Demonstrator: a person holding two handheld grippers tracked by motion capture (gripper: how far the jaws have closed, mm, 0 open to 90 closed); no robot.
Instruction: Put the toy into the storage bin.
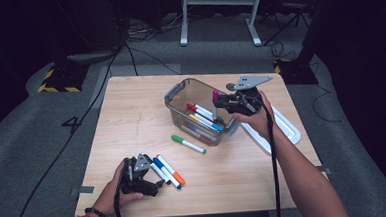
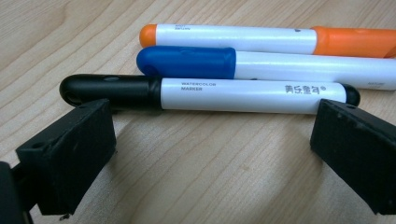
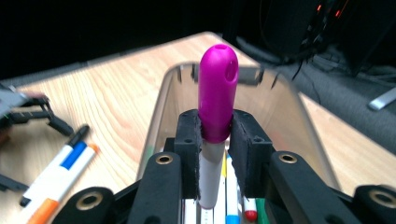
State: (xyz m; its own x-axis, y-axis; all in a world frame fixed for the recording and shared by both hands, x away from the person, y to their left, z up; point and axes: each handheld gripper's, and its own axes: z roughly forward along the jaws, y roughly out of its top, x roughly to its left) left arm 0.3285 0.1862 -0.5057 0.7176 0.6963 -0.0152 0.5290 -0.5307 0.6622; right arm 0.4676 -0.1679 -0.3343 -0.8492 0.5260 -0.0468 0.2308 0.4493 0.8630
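My right gripper (image 3: 215,140) is shut on a magenta-capped marker (image 3: 217,93), held cap up over the clear plastic bin (image 1: 180,91); in the high view the right gripper (image 1: 220,101) hangs above the bin's right end. Several markers (image 1: 204,119) lie inside the bin. My left gripper (image 1: 152,178) rests low on the table at the front left, its jaws open and wide apart just short of a black-capped marker (image 2: 205,93). Behind that lie a blue marker (image 2: 261,63) and an orange marker (image 2: 271,39). A green marker (image 1: 188,144) lies alone beside the bin.
The bin's white lid (image 1: 282,126) lies on the wooden table (image 1: 131,116) to the right of the bin, under my right forearm. Cables and a dark floor surround the table.
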